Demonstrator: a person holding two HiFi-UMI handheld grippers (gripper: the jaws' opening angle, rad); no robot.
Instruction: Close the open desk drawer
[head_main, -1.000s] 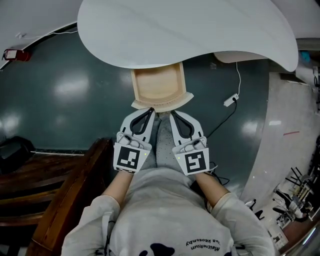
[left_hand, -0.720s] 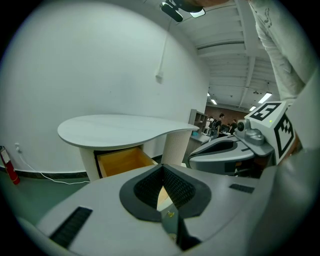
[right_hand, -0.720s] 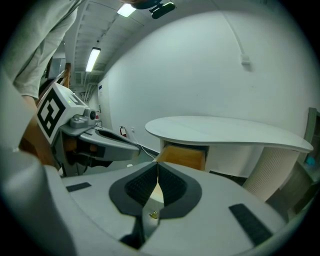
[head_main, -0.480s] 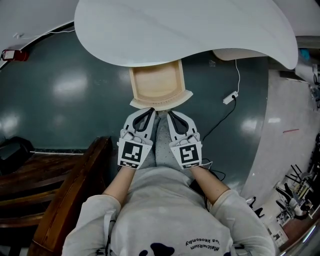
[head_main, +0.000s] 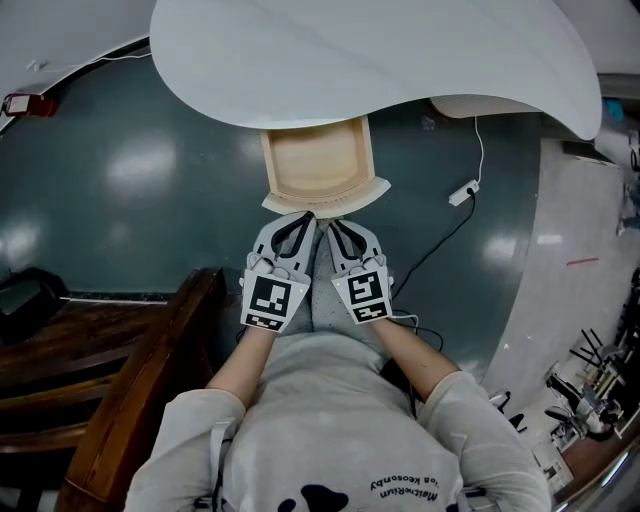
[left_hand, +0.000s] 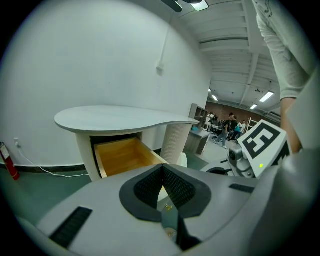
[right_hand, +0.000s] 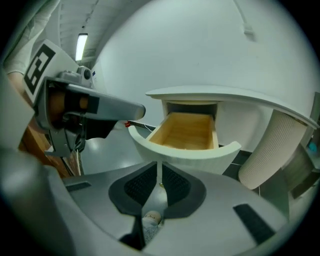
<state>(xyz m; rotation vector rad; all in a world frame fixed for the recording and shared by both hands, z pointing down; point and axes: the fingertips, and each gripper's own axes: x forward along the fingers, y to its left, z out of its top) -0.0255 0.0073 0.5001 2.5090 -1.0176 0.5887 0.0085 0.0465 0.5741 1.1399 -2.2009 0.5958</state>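
The white desk (head_main: 370, 60) has its drawer (head_main: 318, 165) pulled out, showing a bare wooden inside and a curved white front (head_main: 325, 203). Both grippers sit side by side just short of that front. My left gripper (head_main: 302, 222) is shut with nothing held; in the left gripper view (left_hand: 161, 169) its tips meet and the drawer (left_hand: 122, 155) lies ahead to the left. My right gripper (head_main: 333, 226) has its tips together, the jaws just opening, nothing between them. In the right gripper view (right_hand: 159, 165) the drawer front (right_hand: 185, 152) is close ahead.
A dark wooden chair (head_main: 110, 380) stands at my left. A cable with a plug (head_main: 462, 198) lies on the green floor to the right of the drawer. The desk's ribbed pedestal (right_hand: 270, 150) stands right of the drawer. A red extinguisher (head_main: 25, 105) sits by the wall.
Both grippers have moved toward the drawer front and drawn closer together; the right one travelled farther. The drawer has not moved.
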